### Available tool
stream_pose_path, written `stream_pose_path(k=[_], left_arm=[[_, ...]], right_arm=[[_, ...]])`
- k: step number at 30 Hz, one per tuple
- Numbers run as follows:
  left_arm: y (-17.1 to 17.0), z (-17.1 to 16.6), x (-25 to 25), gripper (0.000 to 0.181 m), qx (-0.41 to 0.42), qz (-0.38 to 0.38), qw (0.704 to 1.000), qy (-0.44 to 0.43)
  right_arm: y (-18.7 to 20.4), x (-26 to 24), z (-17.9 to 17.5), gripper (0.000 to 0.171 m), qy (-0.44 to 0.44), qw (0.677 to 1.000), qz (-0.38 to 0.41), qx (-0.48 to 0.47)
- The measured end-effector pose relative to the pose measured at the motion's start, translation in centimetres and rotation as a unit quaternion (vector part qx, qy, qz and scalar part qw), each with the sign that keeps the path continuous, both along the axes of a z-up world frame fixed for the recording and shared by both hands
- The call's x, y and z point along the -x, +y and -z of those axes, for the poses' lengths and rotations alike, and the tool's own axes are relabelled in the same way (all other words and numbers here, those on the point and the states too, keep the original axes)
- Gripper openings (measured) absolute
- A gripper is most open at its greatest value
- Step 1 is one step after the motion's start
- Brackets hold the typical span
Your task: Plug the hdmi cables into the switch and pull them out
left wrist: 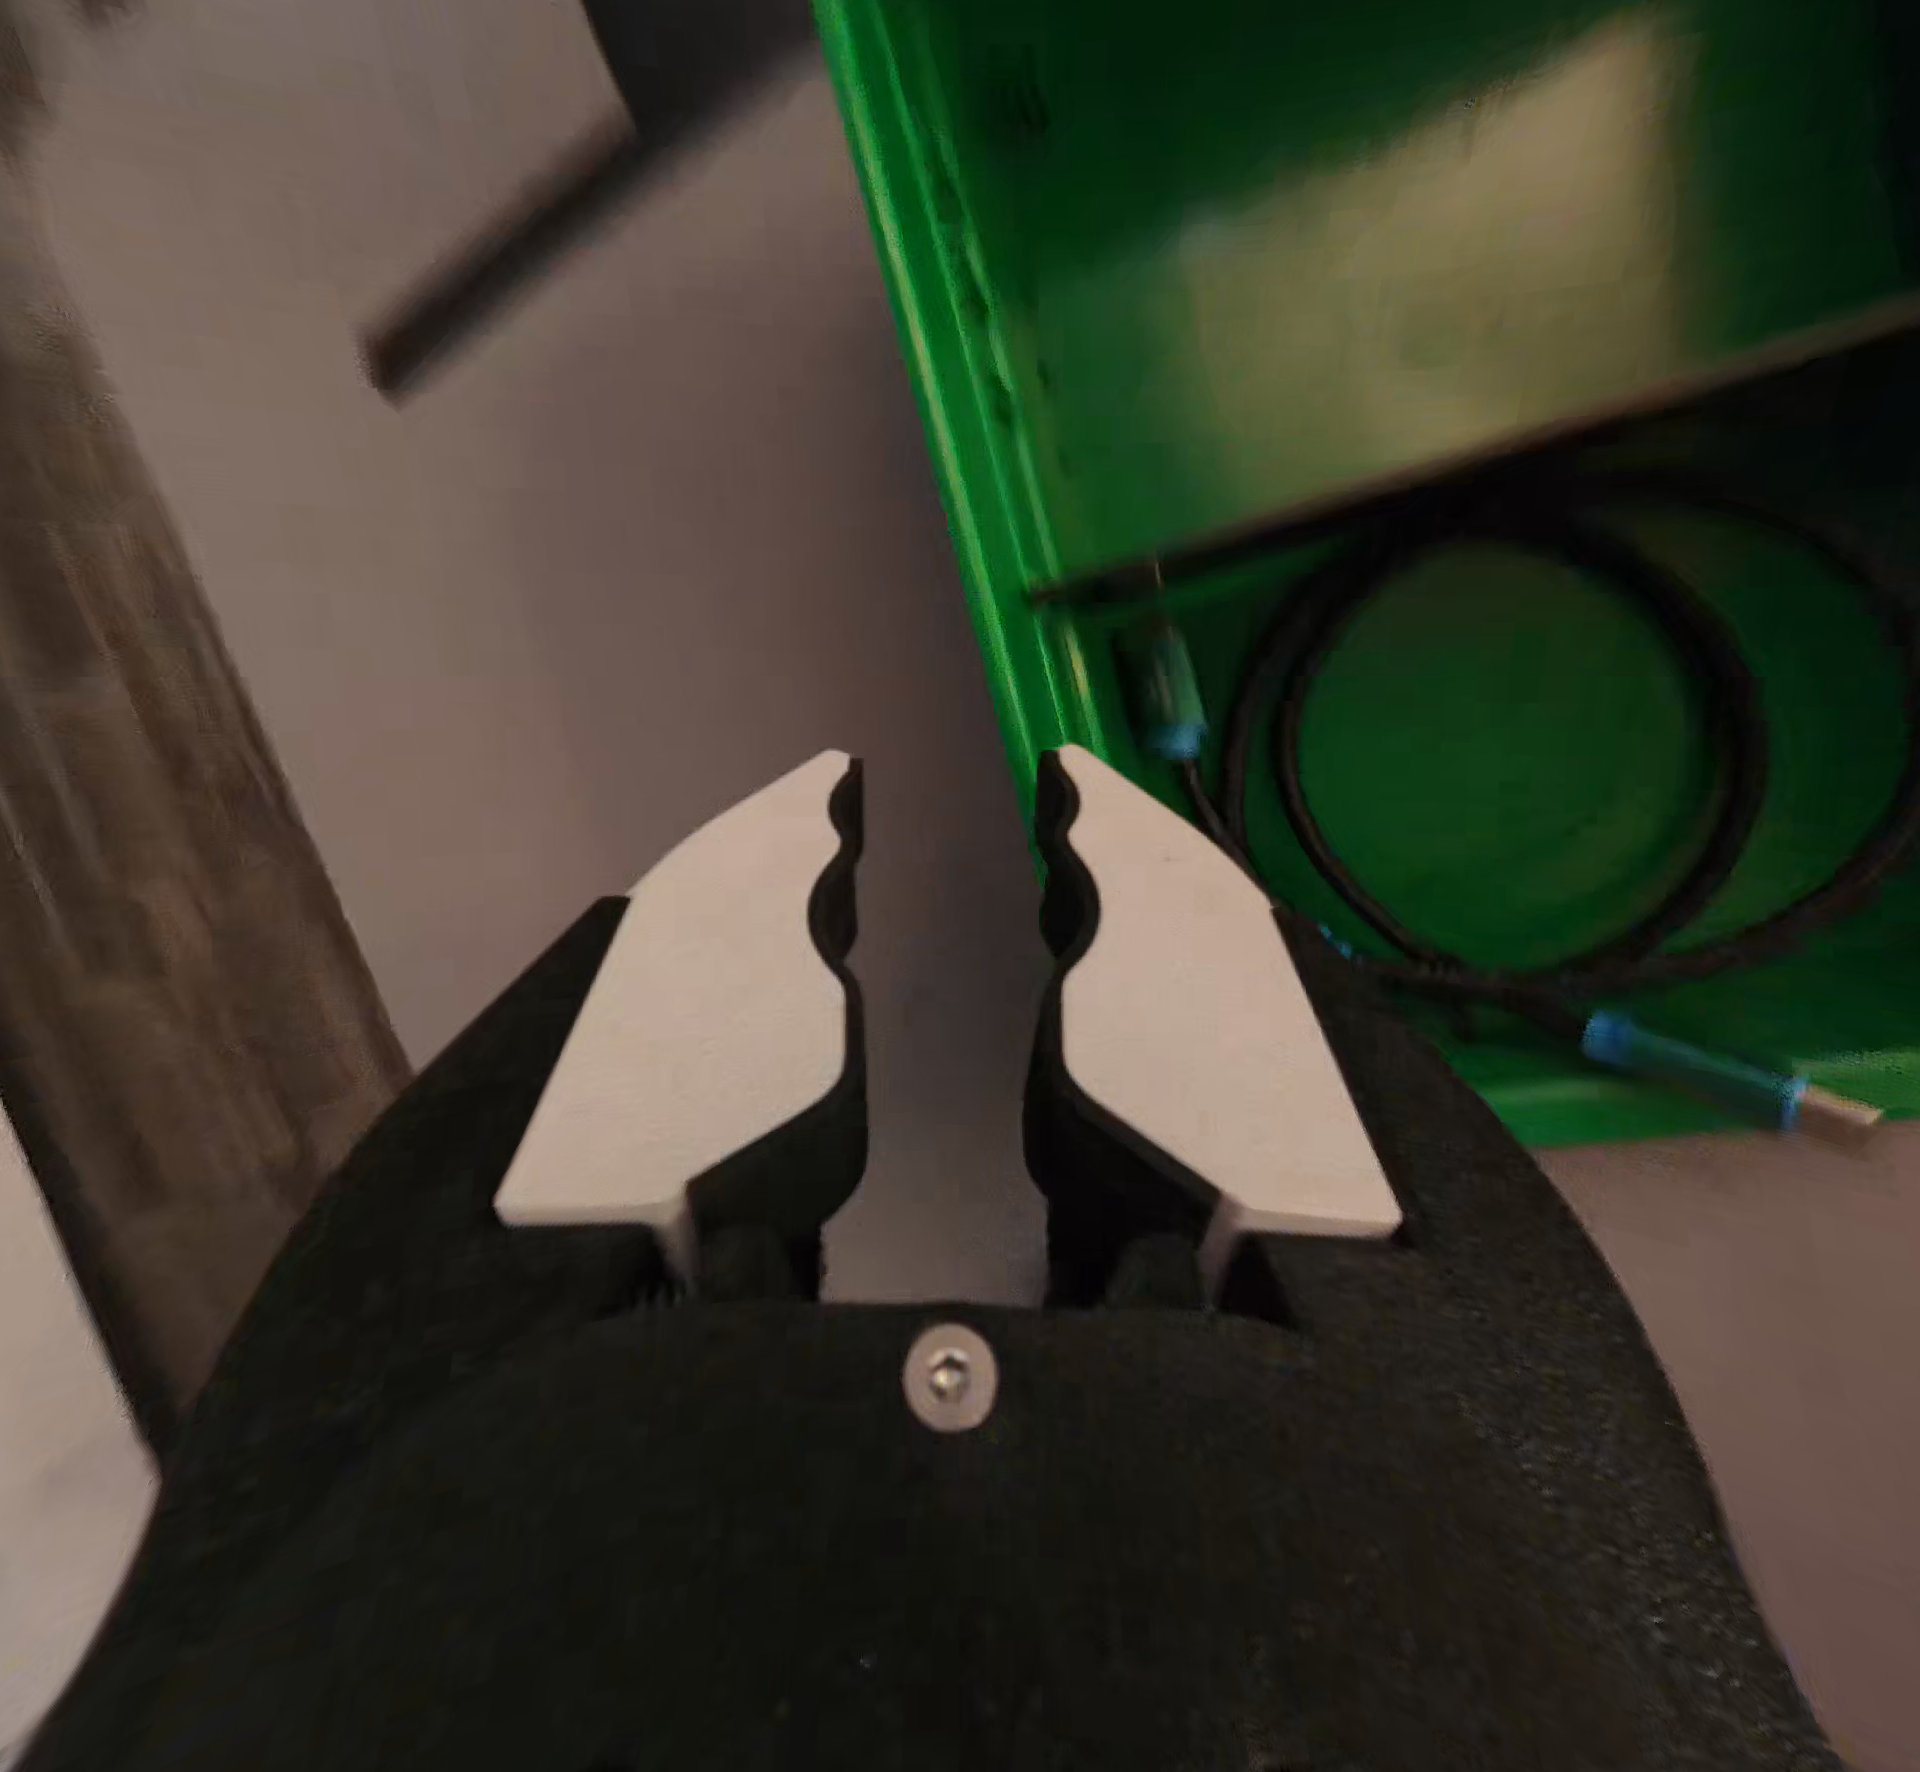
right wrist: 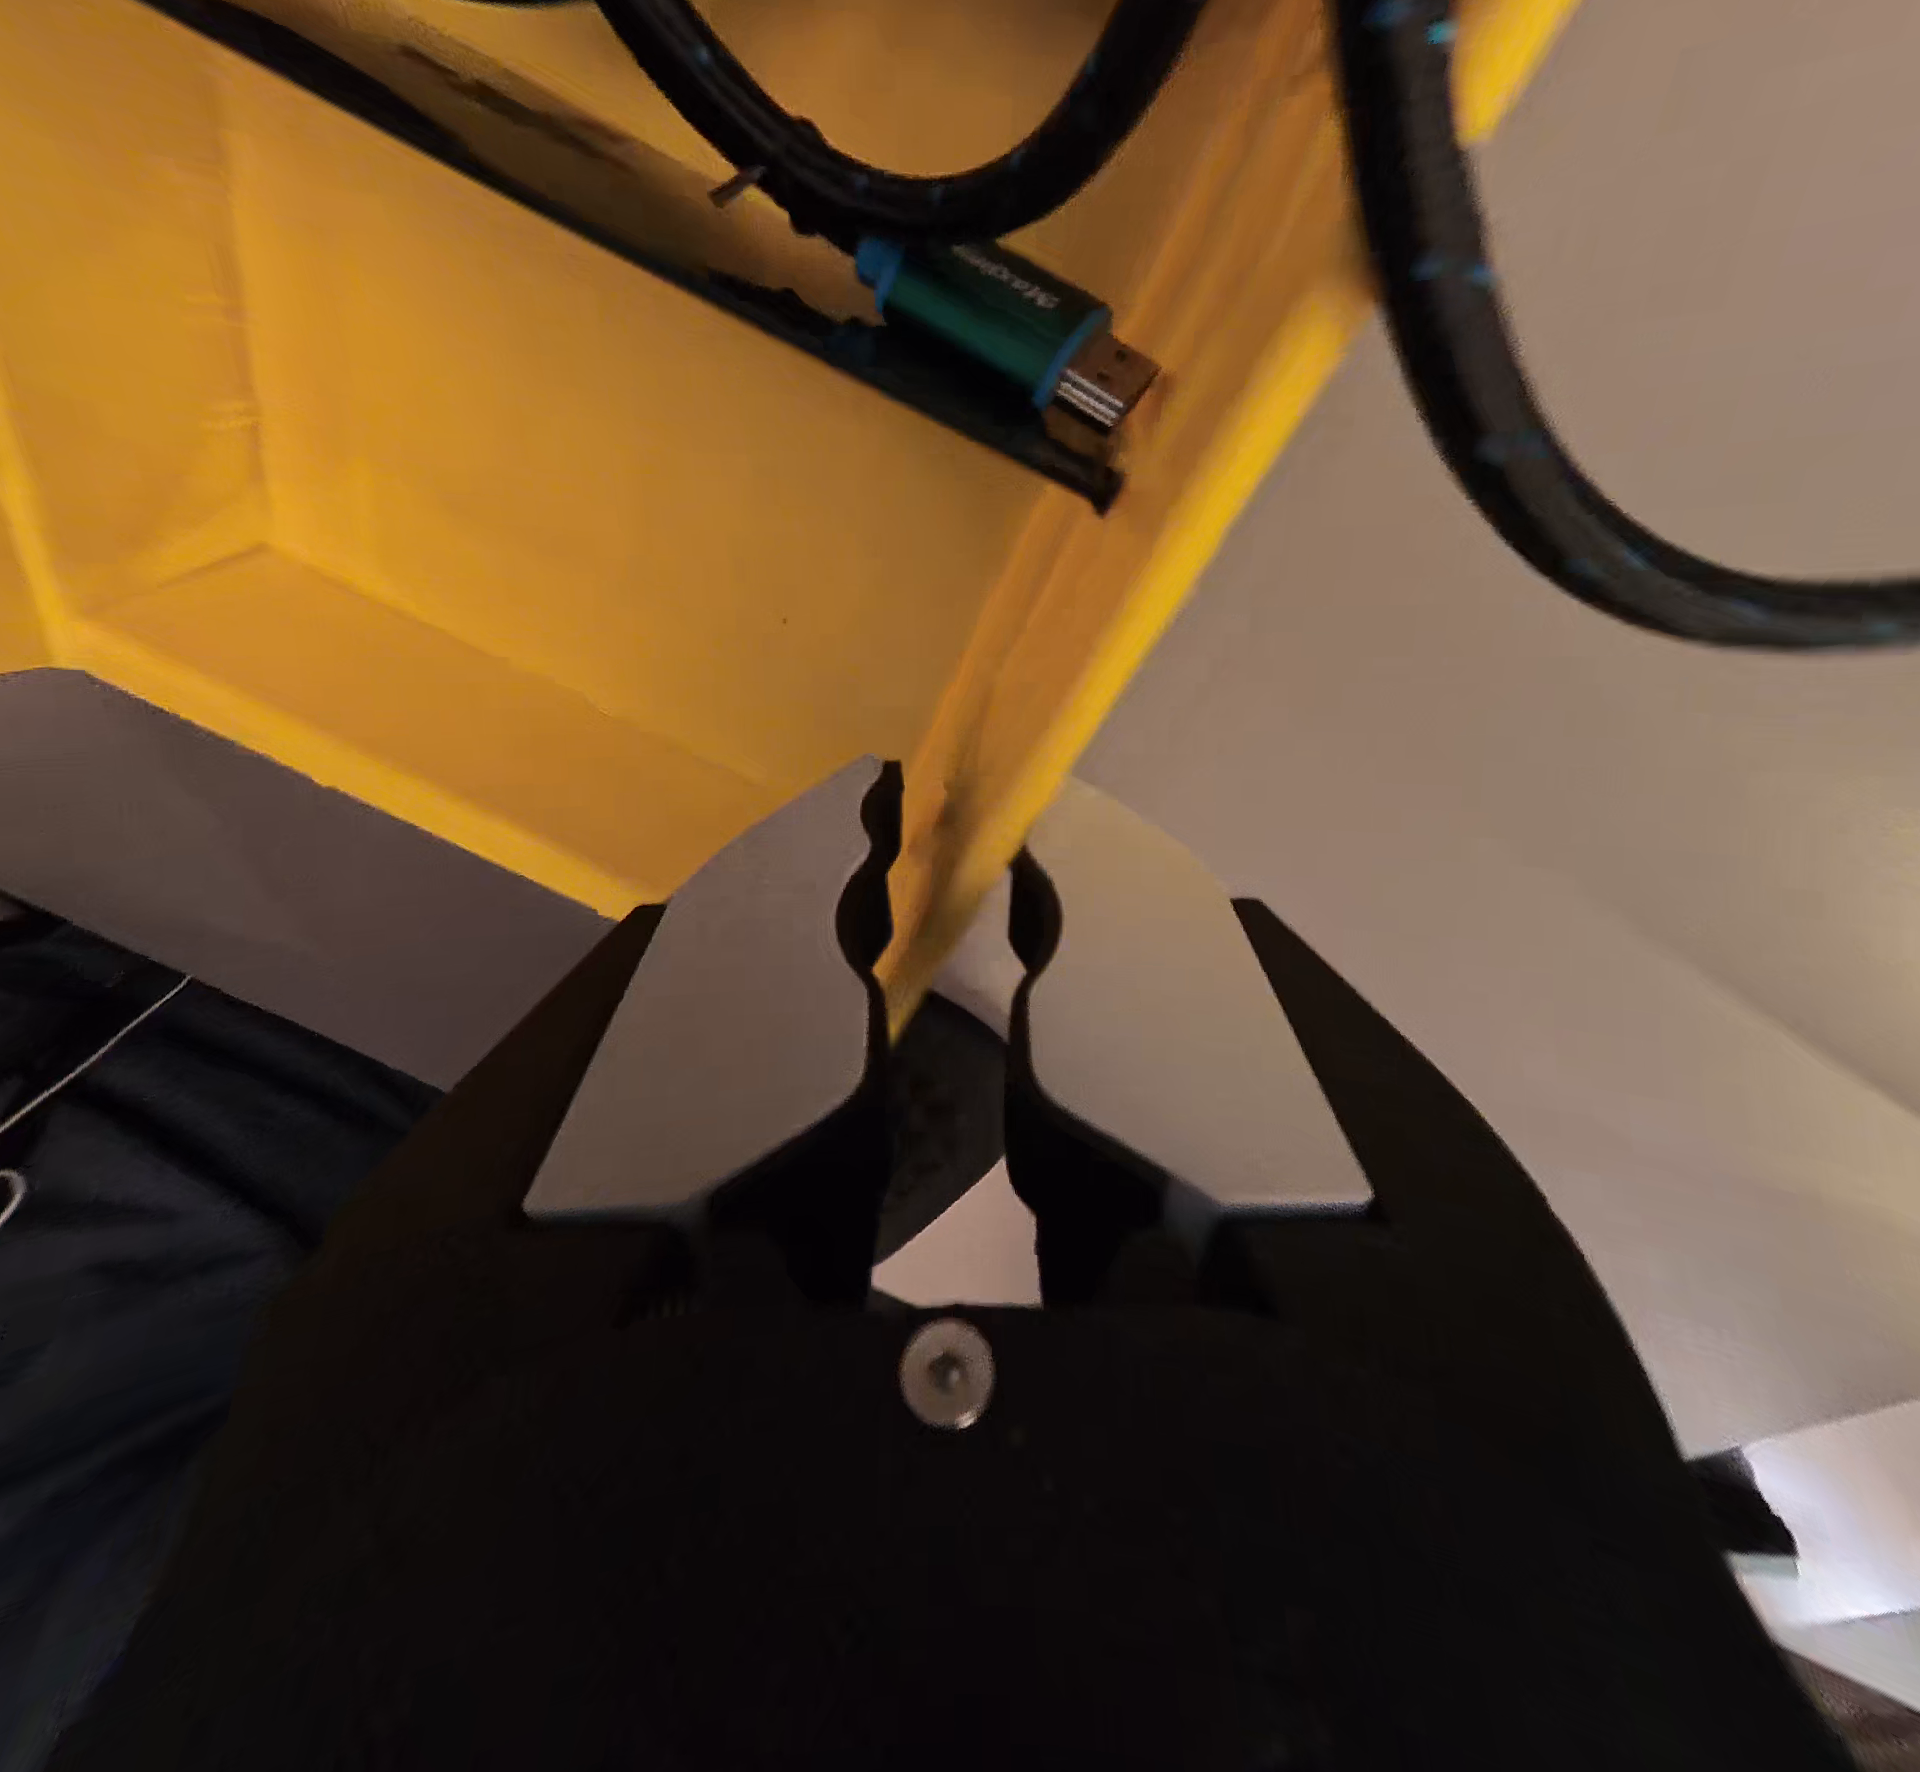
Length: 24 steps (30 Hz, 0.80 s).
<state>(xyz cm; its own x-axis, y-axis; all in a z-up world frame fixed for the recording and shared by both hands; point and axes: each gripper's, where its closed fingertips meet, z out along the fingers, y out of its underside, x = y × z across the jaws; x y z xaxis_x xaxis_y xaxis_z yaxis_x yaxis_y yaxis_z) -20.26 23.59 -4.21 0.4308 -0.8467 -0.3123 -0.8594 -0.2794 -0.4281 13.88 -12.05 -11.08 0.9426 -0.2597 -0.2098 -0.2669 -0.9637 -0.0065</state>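
Grippers seen from two wrist cameras, each with black body and pale grey fingers. In the left wrist view, left gripper [left wrist: 949,766] at lower centre, released, jaws parted with only grey tabletop [left wrist: 644,642] visible in the gap, gripping nothing. To the right of its fingertips, green plastic bin [left wrist: 935,288] filling the upper right of the frame, divided by a dark partition. In the lower compartment, thin black coiled hdmi cable [left wrist: 1496,964] lying in a loop, one blue-collared plug [left wrist: 1164,694] near the bin's left wall, the other blue-collared plug [left wrist: 1704,1078] poking over the bin's lower edge at lower right. Blurred dark shapes at upper left, not identifiable. In the right wrist view, right gripper [right wrist: 956,818] at lower centre, clenched on the rim of a yellow plastic bin [right wrist: 416,475], the rim wedged between the jaws. Yellow bin spread across the upper left and centre of the frame. Inside it, thick black braided hdmi cable [right wrist: 831,164] looped at the top, its teal plug with metal tip [right wrist: 997,320] resting against a dark divider strip, just beside the bin's right wall. Second loop of black braided cable [right wrist: 1475,351] hanging over the rim onto the pale tabletop [right wrist: 1558,891] at upper right. Dark fabric at lower left, unclear. Switch not discernible in either view.
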Motion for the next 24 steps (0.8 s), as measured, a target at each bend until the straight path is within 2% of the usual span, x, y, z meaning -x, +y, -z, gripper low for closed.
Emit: stream_pose_path(k=[2, 4, 7, 9, 11, 12, 13, 14, 18, 21, 24], left_arm=[[0.4, -3.4, -1.6, 0.043, -0.057, 0.011, 0.995, -0.078], [0.5, -6.5, -2.3, 0.045, -0.112, 0.02, 0.984, -0.135], [0.7, -10.6, -2.0, 0.046, -0.205, 0.023, 0.959, -0.192], [0.3, -12.2, -1.5, 0.045, -0.231, 0.029, 0.948, -0.216], [-0.2, -12.9, -1.3, 0.044, -0.232, 0.032, 0.944, -0.233], [-0.5, -13.4, -1.3, 0.045, -0.235, 0.035, 0.941, -0.24], [-0.8, -13.8, -1.4, 0.045, -0.243, 0.039, 0.937, -0.248], [-1.0, -14.3, -1.6, 0.045, -0.253, 0.041, 0.932, -0.257], [-1.4, -16.3, -2.4, 0.045, -0.314, 0.04, 0.902, -0.292], [-1.7, -16.3, -3.0, 0.044, -0.331, 0.043, 0.898, -0.287], [-2.0, -15.8, -3.6, 0.045, -0.336, 0.048, 0.901, -0.27]], right_arm=[[-0.2, -0.6, -1.9, 0.017, -0.02, 0.999, 0.018, -0.041], [0.2, -1.1, -4.5, 0.017, -0.056, 0.992, 0.047, -0.1], [3.6, 1.1, -10.0, 0.017, -0.097, 0.964, 0.044, -0.245], [7.6, 4.9, -14.8, 0.016, -0.127, 0.914, -0.026, -0.385], [11.0, 9.6, -19.7, 0.019, -0.166, 0.817, -0.077, -0.546], [11.9, 12.0, -20.7, 0.024, -0.175, 0.775, -0.099, -0.598], [12.8, 14.4, -21.1, 0.027, -0.173, 0.749, -0.123, -0.627], [14.1, 16.0, -20.6, 0.027, -0.164, 0.753, -0.126, -0.624], [20.0, 18.6, -15.2, 0.028, -0.107, 0.85, -0.098, -0.506], [23.1, 17.8, -10.5, 0.028, -0.088, 0.916, -0.062, -0.387], [24.7, 15.6, -7.3, 0.028, -0.131, 0.944, -0.027, -0.3]])
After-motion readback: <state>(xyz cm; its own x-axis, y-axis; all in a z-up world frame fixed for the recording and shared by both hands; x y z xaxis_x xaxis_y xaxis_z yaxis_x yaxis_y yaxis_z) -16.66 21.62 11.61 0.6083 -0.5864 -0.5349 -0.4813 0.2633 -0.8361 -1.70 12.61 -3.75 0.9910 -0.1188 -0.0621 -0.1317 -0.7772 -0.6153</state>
